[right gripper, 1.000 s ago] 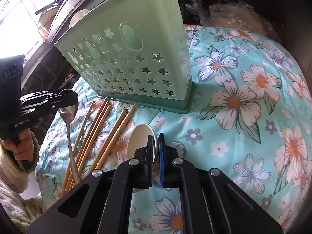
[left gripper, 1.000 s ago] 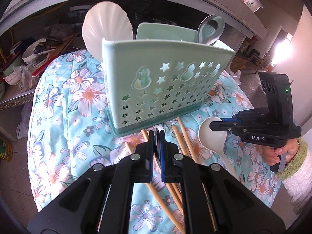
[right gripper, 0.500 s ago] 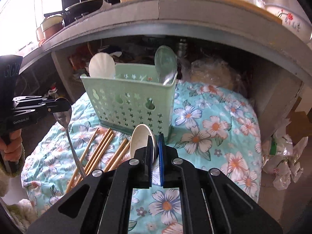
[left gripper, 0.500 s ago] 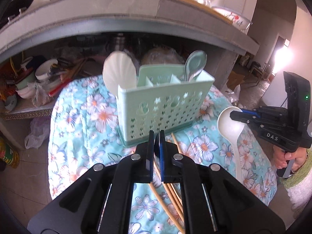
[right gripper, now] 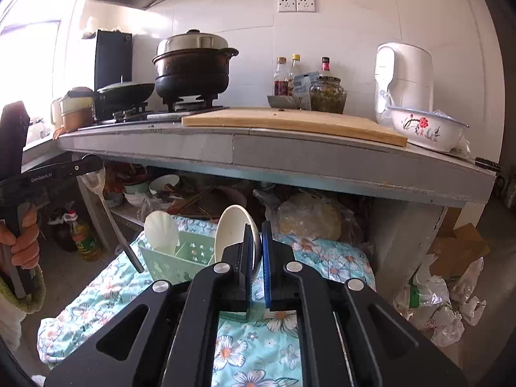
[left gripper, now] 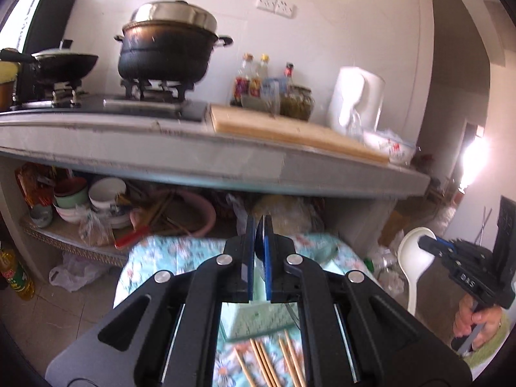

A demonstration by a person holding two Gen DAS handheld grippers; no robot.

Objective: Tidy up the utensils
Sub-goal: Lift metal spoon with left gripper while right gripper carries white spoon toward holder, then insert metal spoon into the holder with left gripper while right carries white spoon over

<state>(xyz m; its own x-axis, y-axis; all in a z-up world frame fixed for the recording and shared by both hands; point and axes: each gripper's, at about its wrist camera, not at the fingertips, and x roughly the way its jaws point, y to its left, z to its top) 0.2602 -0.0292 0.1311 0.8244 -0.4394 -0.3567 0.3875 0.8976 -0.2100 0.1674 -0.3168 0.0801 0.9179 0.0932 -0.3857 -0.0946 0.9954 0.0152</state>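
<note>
My left gripper (left gripper: 257, 242) is shut on a metal spoon (right gripper: 104, 206), which hangs handle down in the right wrist view, left of the green utensil holder (right gripper: 180, 258). My right gripper (right gripper: 254, 242) is shut on a white ladle (right gripper: 233, 232), also seen at the right in the left wrist view (left gripper: 412, 258). The holder stands on the floral cloth (right gripper: 264, 338) with a white shell-shaped scoop (right gripper: 159, 227) in it. Several wooden chopsticks (left gripper: 271, 361) lie on the cloth in front of the holder (left gripper: 258, 319), which my left gripper mostly hides.
A grey kitchen counter (right gripper: 290, 151) overhangs the table, carrying a black pot (right gripper: 192, 67), a cutting board (right gripper: 290, 122), bottles, a white appliance (right gripper: 403, 77) and a flowered bowl (right gripper: 425, 127). Bowls and bags crowd the shelf below. Plastic bags (right gripper: 445, 309) lie on the floor at right.
Both grippers have risen well above the table with their utensils and tilted up, so the counter top now fills the view. The holder and chopsticks have dropped low in the frames.
</note>
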